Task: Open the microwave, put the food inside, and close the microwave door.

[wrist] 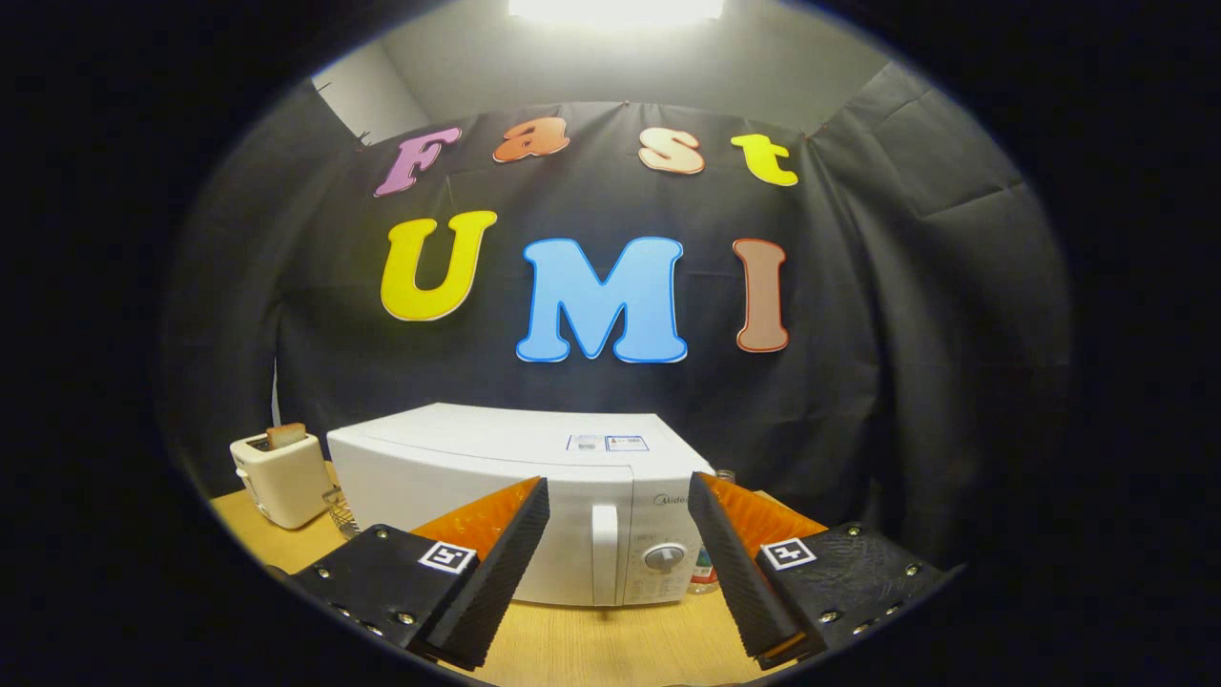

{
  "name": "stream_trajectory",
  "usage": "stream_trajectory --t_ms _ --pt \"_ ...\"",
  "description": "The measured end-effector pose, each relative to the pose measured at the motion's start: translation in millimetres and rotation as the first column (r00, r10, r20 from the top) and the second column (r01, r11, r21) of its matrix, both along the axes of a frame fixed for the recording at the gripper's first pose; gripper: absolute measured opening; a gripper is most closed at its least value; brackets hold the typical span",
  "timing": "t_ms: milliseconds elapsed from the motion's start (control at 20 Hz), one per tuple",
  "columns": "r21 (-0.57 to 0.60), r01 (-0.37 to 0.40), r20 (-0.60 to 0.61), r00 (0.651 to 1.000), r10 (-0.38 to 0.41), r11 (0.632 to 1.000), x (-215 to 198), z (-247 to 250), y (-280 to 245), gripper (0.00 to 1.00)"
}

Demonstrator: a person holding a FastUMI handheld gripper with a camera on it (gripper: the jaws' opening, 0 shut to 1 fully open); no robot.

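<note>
**Door handle dead ahead, between your 2 fingers**

From the left: a white toaster [279, 480] with a slice of bread in its slot stands beside the white microwave [496, 477] on the wooden table [610, 644]. Your gripper [618, 530] is spread wide and holds nothing. The microwave's door is closed; its upright handle [605, 553] lies straight beyond the gap, the dial [665, 558] just right of it. I can't make out the food for certain.
</note>
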State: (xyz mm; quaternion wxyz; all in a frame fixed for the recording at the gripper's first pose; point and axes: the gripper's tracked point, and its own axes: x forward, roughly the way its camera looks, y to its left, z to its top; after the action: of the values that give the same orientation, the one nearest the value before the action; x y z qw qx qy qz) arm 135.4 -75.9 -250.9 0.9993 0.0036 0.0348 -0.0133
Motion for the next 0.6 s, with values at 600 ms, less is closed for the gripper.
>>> stream_trajectory --t_ms 600 --pt "0.058 -0.017 -0.104 0.994 0.022 0.998 69.6 -108.9 -8.9 0.93"
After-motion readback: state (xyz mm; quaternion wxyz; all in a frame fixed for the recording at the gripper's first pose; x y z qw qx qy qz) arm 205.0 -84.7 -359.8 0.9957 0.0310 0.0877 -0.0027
